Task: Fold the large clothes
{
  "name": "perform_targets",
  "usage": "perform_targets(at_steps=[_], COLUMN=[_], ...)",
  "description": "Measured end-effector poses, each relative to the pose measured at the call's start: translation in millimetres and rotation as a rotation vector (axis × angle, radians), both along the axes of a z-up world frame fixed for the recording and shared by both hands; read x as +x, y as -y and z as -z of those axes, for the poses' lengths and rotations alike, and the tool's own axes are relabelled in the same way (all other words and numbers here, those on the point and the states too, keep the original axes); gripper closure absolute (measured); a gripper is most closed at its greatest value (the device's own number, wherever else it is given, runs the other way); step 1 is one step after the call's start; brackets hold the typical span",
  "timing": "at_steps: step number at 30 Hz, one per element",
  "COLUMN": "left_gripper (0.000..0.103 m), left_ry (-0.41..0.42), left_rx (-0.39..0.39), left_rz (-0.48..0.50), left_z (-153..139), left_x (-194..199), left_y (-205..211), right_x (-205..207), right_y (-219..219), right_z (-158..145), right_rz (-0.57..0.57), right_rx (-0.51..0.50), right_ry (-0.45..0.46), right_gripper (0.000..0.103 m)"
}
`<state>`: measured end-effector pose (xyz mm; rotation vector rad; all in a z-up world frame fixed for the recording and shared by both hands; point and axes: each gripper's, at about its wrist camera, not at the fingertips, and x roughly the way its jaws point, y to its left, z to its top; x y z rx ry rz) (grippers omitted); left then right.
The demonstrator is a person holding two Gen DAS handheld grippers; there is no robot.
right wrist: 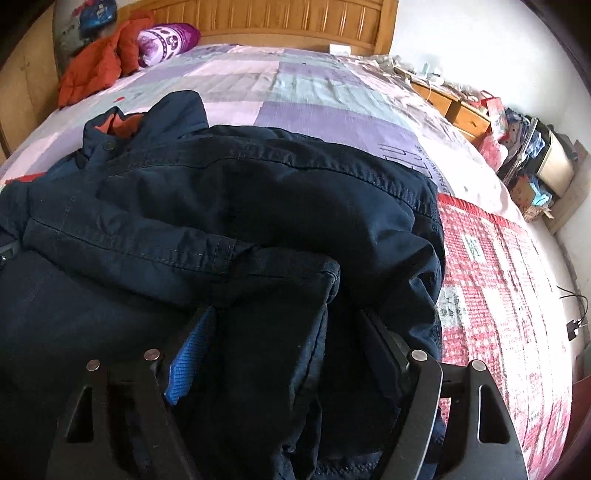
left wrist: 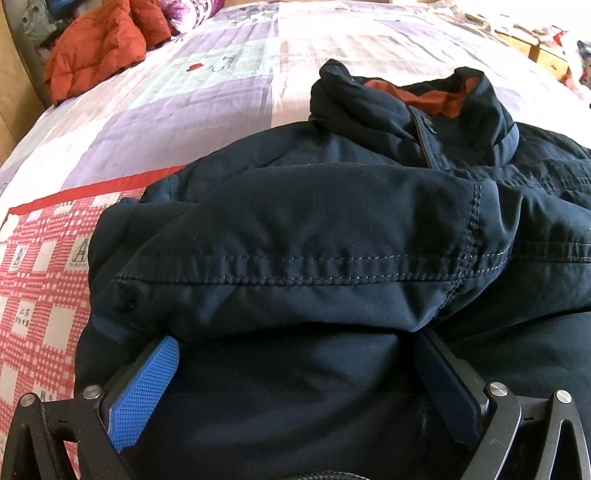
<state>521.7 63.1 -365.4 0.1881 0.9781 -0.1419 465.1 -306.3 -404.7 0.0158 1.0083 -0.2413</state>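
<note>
The left gripper (left wrist: 299,354) points down at a big dark blue jacket (left wrist: 314,236). Its two fingers stand wide apart. One finger has a bright blue pad (left wrist: 146,391). Jacket cloth fills the space between the fingers and a fold hangs over their tips, so I cannot tell if they squeeze it.

The right gripper (right wrist: 288,325) also points down at the jacket (right wrist: 229,192). Its fingers are wide apart too, with thick folds of cloth between them. The tips are hidden under the cloth, so I cannot tell if it holds the jacket or not.

The jacket lies bunched up on the bed (right wrist: 314,92). Its collar (left wrist: 424,96) shows an orange inside and points to the far end of the bed. A red checked blanket (right wrist: 491,280) lies under the near part of the jacket.

An orange coat (right wrist: 96,70) and a purple pillow (right wrist: 168,38) sit far away by the wooden headboard (right wrist: 280,18).
</note>
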Motion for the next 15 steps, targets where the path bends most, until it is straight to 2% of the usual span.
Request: perform_targets(at_steps=[9,12,15], left_gripper=[0.0,0.0,0.0], left_ry=[-0.022,-0.042,-0.047], left_rx=[-0.008,-0.054,-0.065], left_rz=[-0.002,-0.021,-0.036], left_z=[-10.5,-8.4,-13.6], left_x=[-3.9,-5.1,-6.8], left_y=[-8.9,-23.0,-26.5], right_x=[2.7,3.1,6.6], right_y=[3.2,4.8,4.7], right_z=[-7.0,-6.4,-7.4], right_rz=[-0.008,-0.011,-0.005], right_rx=[0.023,0.026,0.028], right_ry=[-0.034,-0.039,-0.058], right_gripper=[0.02,0.02,0.019])
